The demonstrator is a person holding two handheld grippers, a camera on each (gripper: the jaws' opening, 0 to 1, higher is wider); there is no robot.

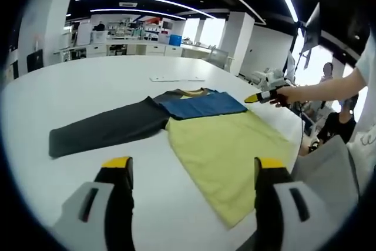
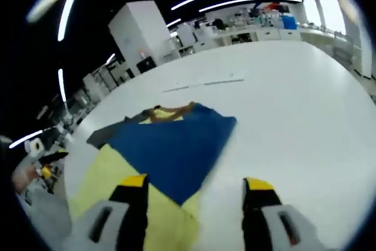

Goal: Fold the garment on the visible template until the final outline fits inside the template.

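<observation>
A garment (image 1: 202, 130) lies spread flat on a wide white desk (image 1: 88, 80): a long-sleeved shirt with a pale yellow body, a blue panel across the chest and shoulders, a yellow collar and a dark grey sleeve (image 1: 103, 126) stretched out straight to one side. In the left gripper view the left gripper (image 1: 191, 189) hangs low over the near edge of the desk, its two yellow-tipped black jaws standing wide apart with nothing between them; the yellow hem of the shirt lies just beyond and between the jaw tips. Further off in that view, the right gripper (image 1: 258, 97) shows at the far side of the shirt, held by a person's hand (image 1: 282, 95), with its yellow tip close by the blue shoulder; whether it touches the cloth cannot be told from there. In the right gripper view the right gripper (image 2: 197, 189) has its jaws spread wide and empty above the blurred blue panel and yellow cloth, with bare white desk under the right-hand jaw. A thin pale strip (image 1: 176, 79) lies on the desk beyond the collar, well apart from the shirt. Behind the desk stand white pillars and benches under long ceiling lights.
</observation>
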